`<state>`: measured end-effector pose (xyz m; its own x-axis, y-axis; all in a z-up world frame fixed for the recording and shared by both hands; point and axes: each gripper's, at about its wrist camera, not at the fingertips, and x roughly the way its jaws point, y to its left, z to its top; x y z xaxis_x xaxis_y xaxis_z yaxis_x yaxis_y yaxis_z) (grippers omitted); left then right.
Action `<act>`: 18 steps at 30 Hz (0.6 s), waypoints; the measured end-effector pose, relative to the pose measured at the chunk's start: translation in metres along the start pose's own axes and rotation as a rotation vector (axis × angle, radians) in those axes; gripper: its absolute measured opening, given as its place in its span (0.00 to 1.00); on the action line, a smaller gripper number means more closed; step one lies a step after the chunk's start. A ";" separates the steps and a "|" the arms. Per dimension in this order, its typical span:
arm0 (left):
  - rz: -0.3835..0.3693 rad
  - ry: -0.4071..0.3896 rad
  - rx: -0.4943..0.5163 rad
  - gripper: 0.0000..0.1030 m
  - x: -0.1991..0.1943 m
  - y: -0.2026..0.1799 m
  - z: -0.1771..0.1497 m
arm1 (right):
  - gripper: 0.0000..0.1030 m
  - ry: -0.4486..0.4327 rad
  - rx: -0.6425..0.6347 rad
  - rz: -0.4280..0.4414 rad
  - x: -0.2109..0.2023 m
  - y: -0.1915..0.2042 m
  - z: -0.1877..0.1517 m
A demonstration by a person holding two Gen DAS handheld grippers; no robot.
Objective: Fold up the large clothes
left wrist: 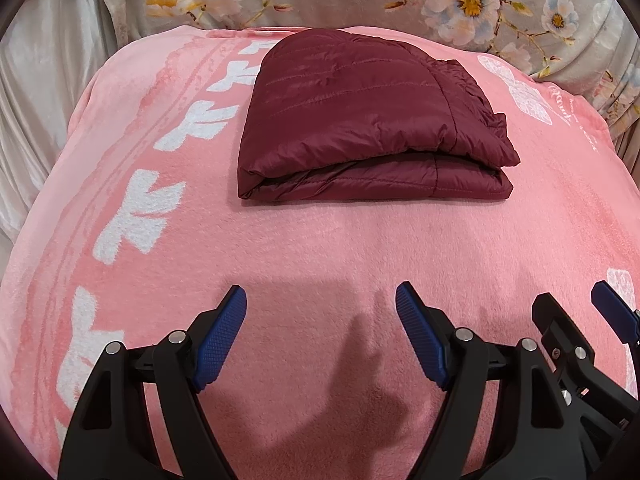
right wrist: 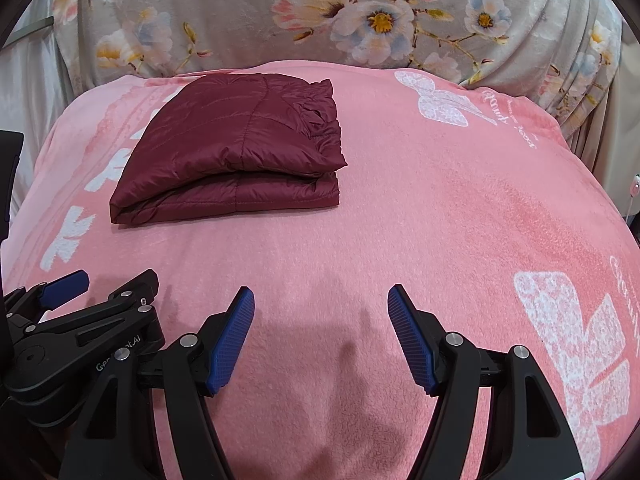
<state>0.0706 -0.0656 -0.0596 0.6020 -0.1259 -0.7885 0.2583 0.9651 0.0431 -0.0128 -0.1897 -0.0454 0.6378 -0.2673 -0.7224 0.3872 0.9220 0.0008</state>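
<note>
A dark red quilted jacket [left wrist: 360, 120] lies folded into a compact bundle on the pink blanket [left wrist: 320, 248]; it also shows in the right wrist view [right wrist: 236, 148], toward the far left. My left gripper [left wrist: 321, 298] is open and empty, low over the blanket, well short of the jacket. My right gripper [right wrist: 321, 298] is open and empty too, beside the left one. The right gripper shows at the left wrist view's right edge [left wrist: 576, 312], and the left gripper at the right wrist view's lower left [right wrist: 112, 284].
A grey floral blanket [right wrist: 360, 20] hangs behind the pink one. White satin fabric [left wrist: 40, 80] lies at the far left. The pink blanket has white bow prints [right wrist: 580, 340] on its right side.
</note>
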 end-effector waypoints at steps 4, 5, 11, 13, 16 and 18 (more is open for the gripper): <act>0.000 -0.001 0.000 0.72 0.000 0.000 0.000 | 0.66 -0.001 0.000 0.001 0.000 0.000 0.000; 0.000 -0.001 -0.001 0.72 0.000 0.000 0.000 | 0.66 -0.001 0.000 0.001 0.000 0.000 0.000; 0.009 0.000 0.001 0.73 0.001 0.000 0.000 | 0.66 0.002 -0.003 0.001 0.002 0.001 -0.001; 0.005 0.004 0.001 0.73 0.002 0.002 0.001 | 0.66 0.002 -0.003 0.001 0.003 0.003 -0.001; -0.004 0.001 0.006 0.73 0.002 0.003 0.002 | 0.66 0.001 -0.006 0.000 0.003 0.004 0.000; 0.001 -0.005 0.006 0.73 0.002 0.003 0.003 | 0.66 0.001 -0.006 0.000 0.003 0.005 0.000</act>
<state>0.0748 -0.0633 -0.0595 0.6058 -0.1259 -0.7856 0.2622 0.9638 0.0477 -0.0091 -0.1862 -0.0480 0.6371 -0.2669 -0.7231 0.3828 0.9238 -0.0036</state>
